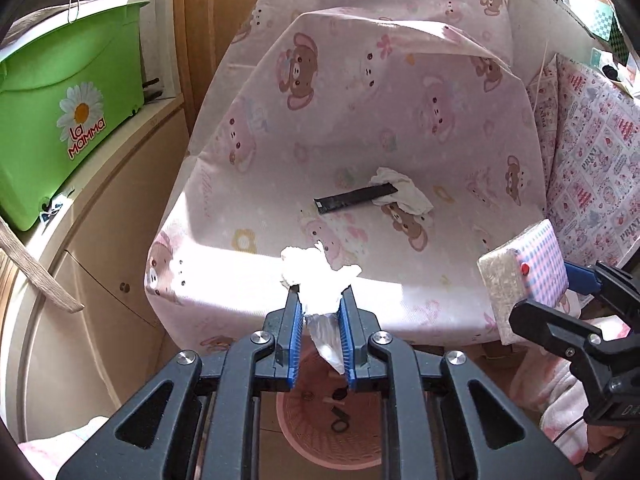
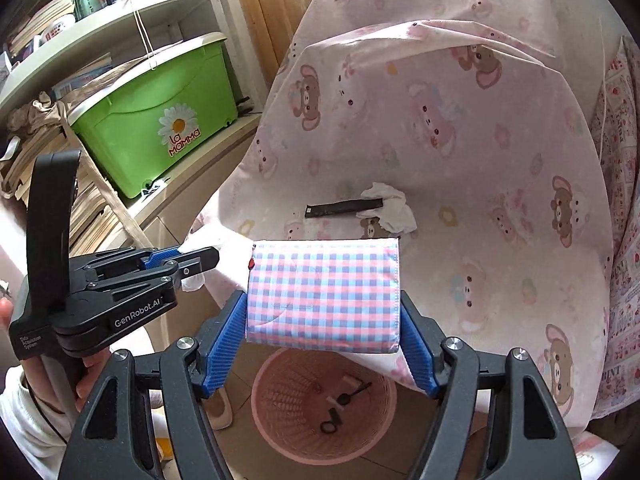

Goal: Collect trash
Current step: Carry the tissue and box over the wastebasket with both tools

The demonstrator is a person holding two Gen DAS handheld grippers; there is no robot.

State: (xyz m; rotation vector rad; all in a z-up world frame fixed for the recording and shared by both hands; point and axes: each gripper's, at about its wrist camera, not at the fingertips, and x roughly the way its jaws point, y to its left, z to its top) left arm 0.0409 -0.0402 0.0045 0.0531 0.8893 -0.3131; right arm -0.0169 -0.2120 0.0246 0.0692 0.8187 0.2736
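Scraps already lie in the pink basket (image 2: 280, 432) at lower centre, while the left gripper (image 1: 319, 300) clenches a crumpled tissue (image 1: 316, 280), the right gripper (image 2: 323, 320) grasps a checked packet (image 2: 324, 292), and a black wrapper (image 1: 354, 199) and another tissue (image 1: 404, 194) remain mid-frame.

Left hand-held gripper (image 1: 319, 292) pinches nearly closed, right hand-held gripper (image 2: 323, 312) clamps wide, both angled downward.

Home bedroom: teddy-print bedsheet (image 1: 360, 120), bookshelves (image 2: 60, 40).
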